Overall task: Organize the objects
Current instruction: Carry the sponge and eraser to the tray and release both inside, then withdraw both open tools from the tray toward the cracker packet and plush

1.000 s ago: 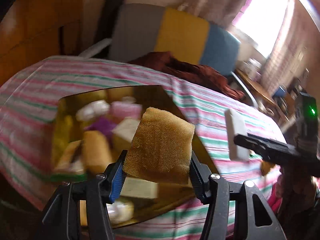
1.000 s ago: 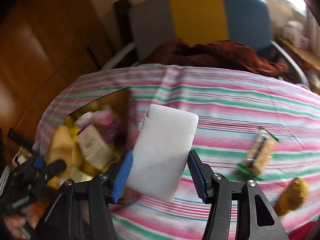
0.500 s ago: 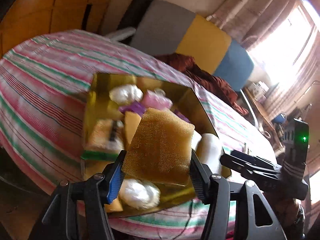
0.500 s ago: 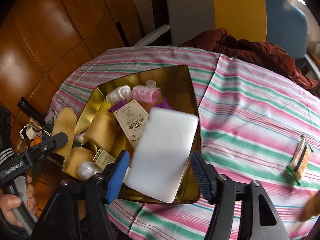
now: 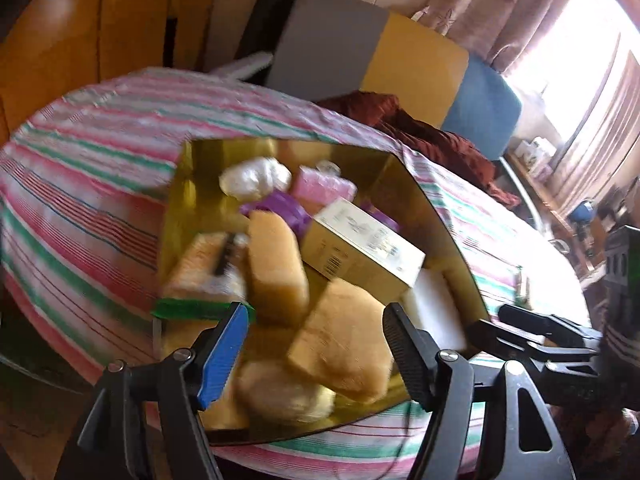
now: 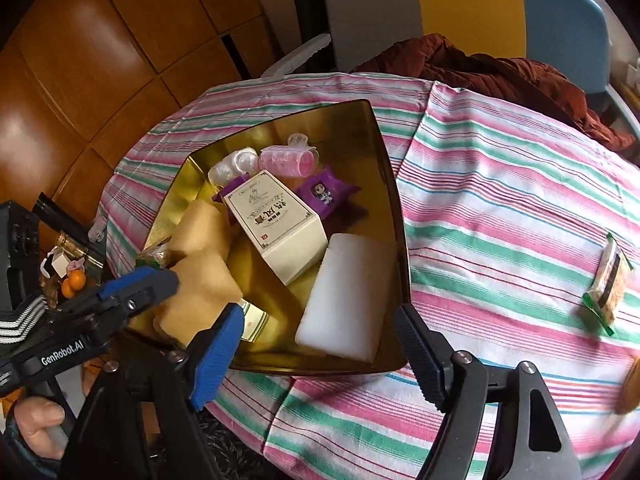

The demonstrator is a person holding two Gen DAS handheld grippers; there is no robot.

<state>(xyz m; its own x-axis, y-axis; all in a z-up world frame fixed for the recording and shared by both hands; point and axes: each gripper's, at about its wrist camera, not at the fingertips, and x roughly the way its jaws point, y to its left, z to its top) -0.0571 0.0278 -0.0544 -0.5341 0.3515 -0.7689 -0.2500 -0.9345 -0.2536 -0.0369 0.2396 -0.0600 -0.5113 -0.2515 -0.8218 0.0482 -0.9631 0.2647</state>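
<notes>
Tray: shiny gold square metal tray [image 6: 384, 168] sits on the round surface covered with a pink, green and white striped cloth [image 6: 500, 208], toward its left side in the right wrist view.
White block: smooth white rectangular foam block [image 6: 344, 292] lies inside the tray against its right wall, just ahead of the right hand-held gripper.
Tan sponge: coarse tan square sponge [image 5: 344, 344] lies tilted in the near part of the tray, between the fingers of the left hand-held gripper but touched by neither pad.
Other tray contents: cream rectangular carton with dark lettering [image 6: 276, 224] in the middle, a purple foil packet with a cartoon figure [image 6: 326, 194] behind it, a pink ribbed roller [image 6: 286, 160], a clear wrapped bundle [image 6: 234, 168] and a second tan sponge [image 6: 200, 228] on the left.
Left hand-held gripper: [image 5: 316, 344] jaws opening, wide apart over the tray's near edge, gripping nothing; in the right wrist view its blue-padded tip hangs over the tray's left corner.
Right hand-held gripper: [image 6: 320, 348] jaws opening, spread wide, nothing clamped; the white block sits beyond the fingertips.
Person: a hand [image 6: 38, 420] holds the left tool's handle at the lower left.
Loose on the cloth: green-edged snack packet [image 6: 608, 280], well apart from the tray on the right.
Beyond the surface: chair with grey, yellow and blue back panels [image 6: 460, 4], a rust-red garment [image 6: 480, 68] draped on it.
</notes>
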